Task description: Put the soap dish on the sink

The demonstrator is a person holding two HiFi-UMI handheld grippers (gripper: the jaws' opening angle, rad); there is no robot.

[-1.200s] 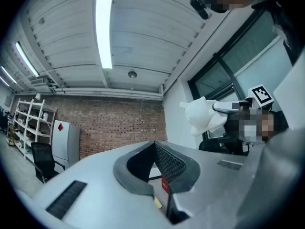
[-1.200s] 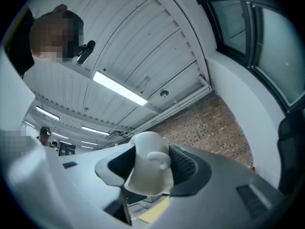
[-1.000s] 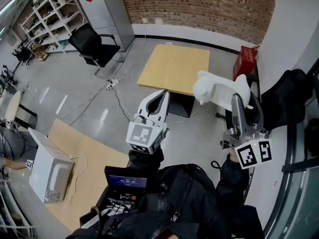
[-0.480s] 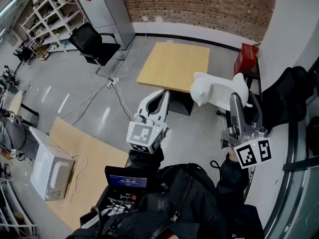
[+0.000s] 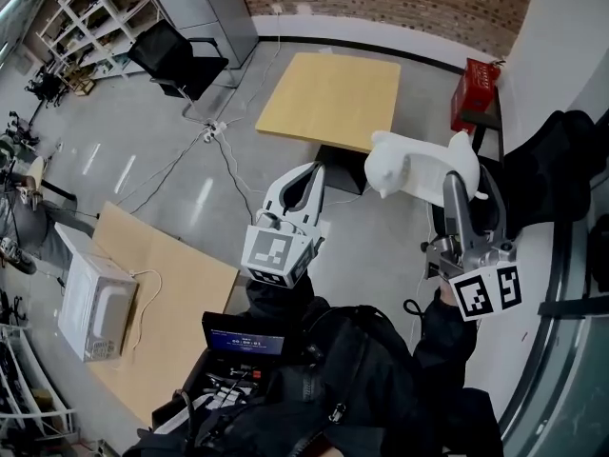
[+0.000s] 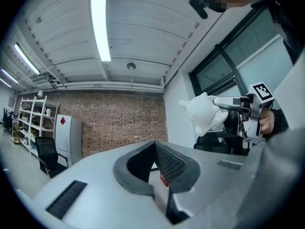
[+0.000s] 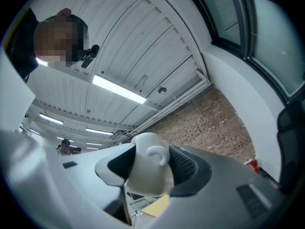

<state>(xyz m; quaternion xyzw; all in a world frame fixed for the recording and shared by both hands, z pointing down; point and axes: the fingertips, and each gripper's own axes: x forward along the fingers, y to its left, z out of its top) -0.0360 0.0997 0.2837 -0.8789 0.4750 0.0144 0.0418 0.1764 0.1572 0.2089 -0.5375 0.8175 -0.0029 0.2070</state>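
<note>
The soap dish (image 5: 419, 171) is a white, glossy, animal-shaped piece with a small curled handle. My right gripper (image 5: 468, 188) is shut on it and holds it up in the air at the right of the head view. In the right gripper view the soap dish (image 7: 147, 168) fills the gap between the two dark pads. My left gripper (image 5: 314, 171) hangs beside it to the left with its fingertips together and nothing in them. From the left gripper view, the soap dish (image 6: 202, 113) shows at the upper right, apart from my left gripper (image 6: 155, 144). No sink is in view.
Below lie a grey floor with cables, a square wooden table (image 5: 328, 98) and a second wooden table (image 5: 171, 293) carrying a white microwave-like box (image 5: 95, 317). A black office chair (image 5: 176, 60), a red box (image 5: 481, 93), a dark chair (image 5: 557, 169) and a window stand around.
Both grippers have sunk a little together, and the floor and table have slid up in the head view. The soap dish stays in the right gripper's hold.
</note>
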